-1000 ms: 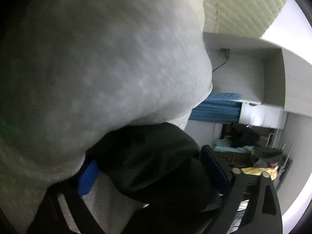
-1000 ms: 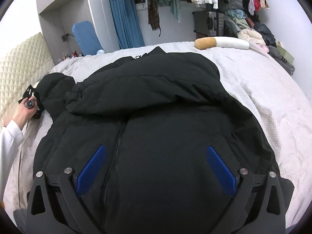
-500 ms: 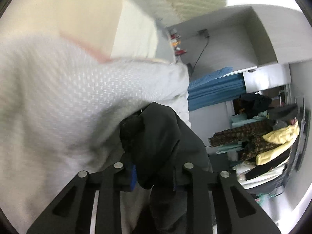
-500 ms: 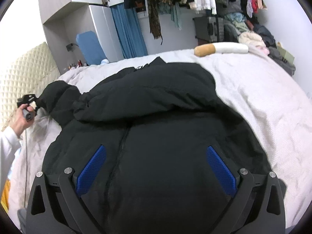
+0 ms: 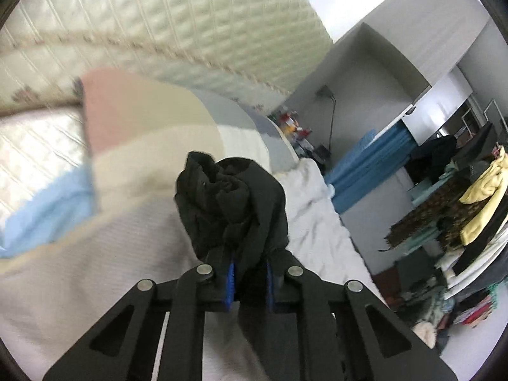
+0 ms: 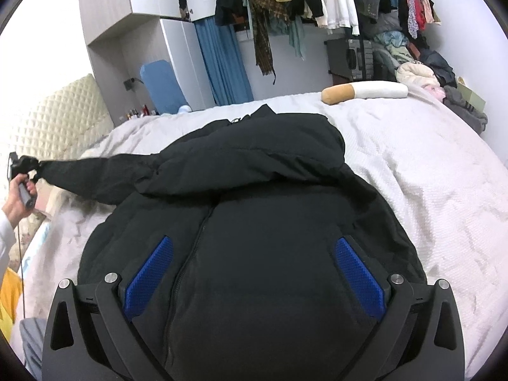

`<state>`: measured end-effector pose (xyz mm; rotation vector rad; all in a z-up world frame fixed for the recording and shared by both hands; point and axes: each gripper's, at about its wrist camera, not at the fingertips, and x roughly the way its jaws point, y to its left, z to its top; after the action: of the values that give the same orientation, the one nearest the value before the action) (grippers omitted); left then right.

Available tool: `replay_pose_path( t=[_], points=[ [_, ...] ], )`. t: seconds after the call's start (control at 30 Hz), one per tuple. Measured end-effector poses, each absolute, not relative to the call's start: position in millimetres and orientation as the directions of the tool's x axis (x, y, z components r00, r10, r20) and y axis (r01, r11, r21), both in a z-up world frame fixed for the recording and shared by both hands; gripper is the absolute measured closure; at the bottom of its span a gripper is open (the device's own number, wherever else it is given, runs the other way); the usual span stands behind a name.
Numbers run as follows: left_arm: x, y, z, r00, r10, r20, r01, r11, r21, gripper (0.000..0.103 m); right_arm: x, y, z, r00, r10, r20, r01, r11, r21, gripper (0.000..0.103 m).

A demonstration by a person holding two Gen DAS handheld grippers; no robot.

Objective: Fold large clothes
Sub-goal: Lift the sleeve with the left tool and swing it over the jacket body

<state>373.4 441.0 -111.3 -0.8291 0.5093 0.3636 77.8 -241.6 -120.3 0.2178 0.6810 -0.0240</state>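
A black puffer jacket lies front-up on the bed, zipper toward me, hood folded over its chest. Its left sleeve is stretched out to the left and lifted off the sheet. My left gripper has the bunched sleeve cuff between its blue pads, and its jaws are closing on it. In the right wrist view the left gripper shows at the far left, held by a hand. My right gripper hovers open over the jacket's lower front, nothing between its fingers.
A white bedsheet covers the bed. A quilted headboard and a striped pillow lie beyond the cuff. A cigarette-shaped bolster rests at the far edge, with hanging clothes behind and a blue curtain.
The left gripper closed on the sleeve cuff, rolled, and rose, pulling the sleeve out straight to the left. The right gripper drifted slightly over the jacket, still open.
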Motion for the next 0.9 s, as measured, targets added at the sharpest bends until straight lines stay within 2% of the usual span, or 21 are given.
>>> replay_pose_path(
  t=[0.2,0.37,0.47,0.9],
  points=[
    [331,420,-78,0.817,0.151,-0.556,-0.49,0.691,-0.532,0.091,65,-253,-113,0.798,0.059,-0.6,0.084,0.974,0.208,0.0],
    [332,377,-39,0.837,0.163,-0.523,-0.45,0.748,-0.487,0.091,58,-259,-106,0.818,0.063,-0.572,0.067,0.977,0.204,0.0],
    [335,337,-3,0.852,0.158,-0.498,-0.397,0.816,-0.421,0.091,54,-263,-105,0.823,0.068,-0.563,0.061,0.976,0.208,0.0],
    [334,157,100,0.911,-0.02,-0.412,-0.111,0.95,-0.293,0.091,34,-294,-95,0.86,0.06,-0.506,0.076,0.967,0.243,0.0]
  ],
)
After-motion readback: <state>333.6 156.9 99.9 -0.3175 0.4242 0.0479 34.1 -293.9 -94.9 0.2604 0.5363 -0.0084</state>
